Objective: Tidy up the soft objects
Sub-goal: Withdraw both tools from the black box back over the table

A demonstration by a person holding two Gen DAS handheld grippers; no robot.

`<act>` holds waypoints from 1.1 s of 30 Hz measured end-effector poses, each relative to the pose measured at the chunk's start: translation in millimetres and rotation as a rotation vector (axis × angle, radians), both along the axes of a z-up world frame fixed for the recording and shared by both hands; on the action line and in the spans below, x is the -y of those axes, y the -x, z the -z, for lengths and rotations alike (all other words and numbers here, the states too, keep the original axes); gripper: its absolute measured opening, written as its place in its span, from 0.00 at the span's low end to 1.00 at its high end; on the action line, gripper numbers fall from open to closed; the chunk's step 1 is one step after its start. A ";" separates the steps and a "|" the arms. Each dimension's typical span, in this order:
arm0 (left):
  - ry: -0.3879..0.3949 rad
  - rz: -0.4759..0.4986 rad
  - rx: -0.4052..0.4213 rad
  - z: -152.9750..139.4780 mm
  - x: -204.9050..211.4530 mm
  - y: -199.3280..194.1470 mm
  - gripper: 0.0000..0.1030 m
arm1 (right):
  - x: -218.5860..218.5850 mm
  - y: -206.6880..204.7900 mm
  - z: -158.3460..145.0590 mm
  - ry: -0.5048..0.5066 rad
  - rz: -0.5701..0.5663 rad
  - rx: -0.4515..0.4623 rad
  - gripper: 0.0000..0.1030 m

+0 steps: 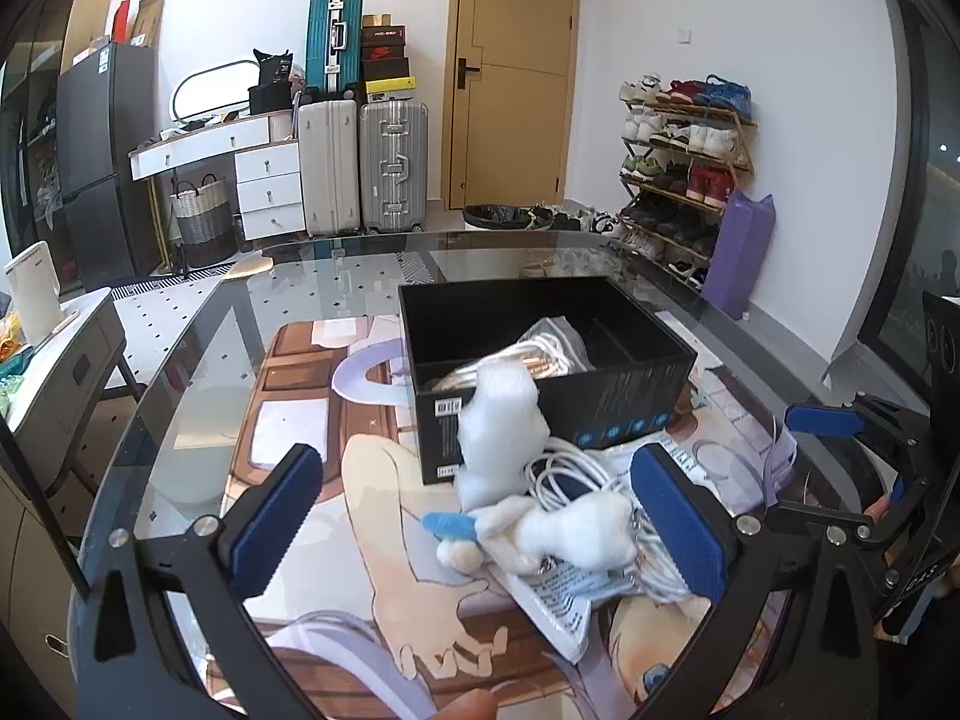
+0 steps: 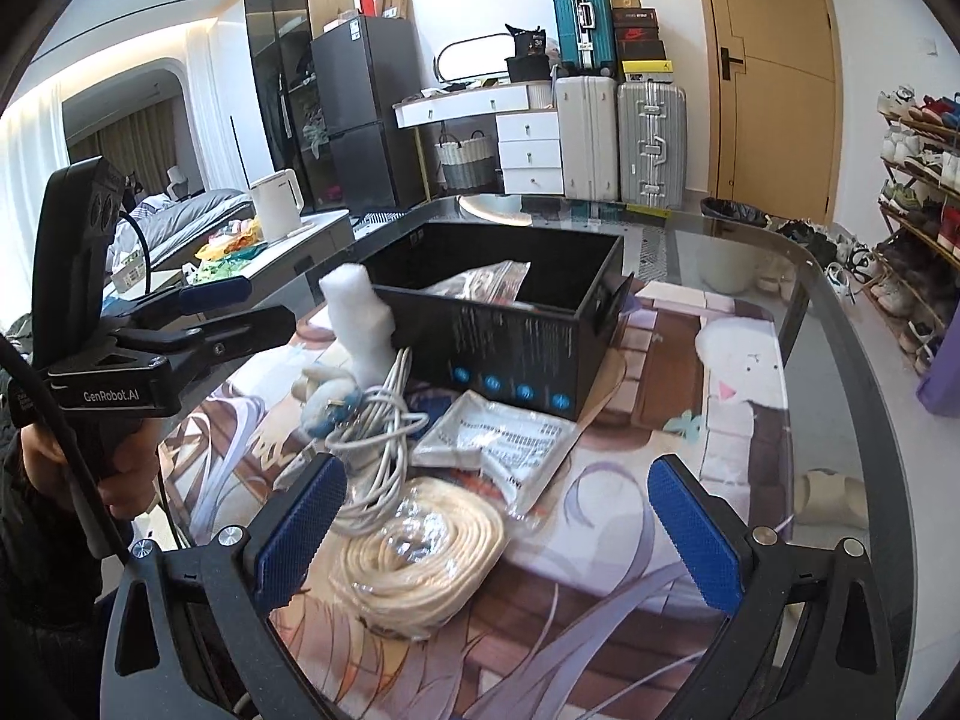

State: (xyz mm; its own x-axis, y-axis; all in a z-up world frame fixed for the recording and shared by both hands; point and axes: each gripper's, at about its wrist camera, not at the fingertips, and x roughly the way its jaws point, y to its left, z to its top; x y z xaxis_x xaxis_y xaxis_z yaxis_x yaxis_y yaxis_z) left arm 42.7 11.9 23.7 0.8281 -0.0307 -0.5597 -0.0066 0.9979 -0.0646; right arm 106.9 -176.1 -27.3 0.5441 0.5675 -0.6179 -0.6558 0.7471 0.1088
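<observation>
Left wrist view: the left gripper (image 1: pixel 480 519) is hovering wide open around the white plush toy (image 1: pixel 558 531), lying just in front of the black box (image 1: pixel 624 402); closing squarely on its body should avoid snagging the white cable (image 1: pixel 570 474). The right gripper (image 2: pixel 498 531) is waiting wide, empty.

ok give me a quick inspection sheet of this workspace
surface: glass table with a printed mat
job's things: white plush toy against the open black box; a bagged item inside the box
clutter: flat plastic packet, bagged cream rope coil
grippers: left gripper open around the plush; right gripper open over the rope
cables: white cable bundle loose on the mat
surroundings: suitcases, shoe rack, door
</observation>
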 end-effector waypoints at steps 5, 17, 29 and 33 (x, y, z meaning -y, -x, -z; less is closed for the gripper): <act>-0.003 0.014 0.000 1.4 2.0 7.4 1.00 | -0.3 5.8 8.6 0.010 -0.009 -0.020 0.99; -0.006 0.035 -0.020 10.9 10.2 9.2 1.00 | -7.2 11.3 17.2 0.045 -0.050 -0.043 0.99; 0.000 0.032 -0.038 21.7 10.6 5.4 1.00 | -22.1 18.2 30.0 0.082 -0.107 -0.068 0.99; -0.005 0.040 -0.042 23.3 10.9 6.3 1.00 | -26.4 19.2 35.2 0.096 -0.110 -0.075 0.99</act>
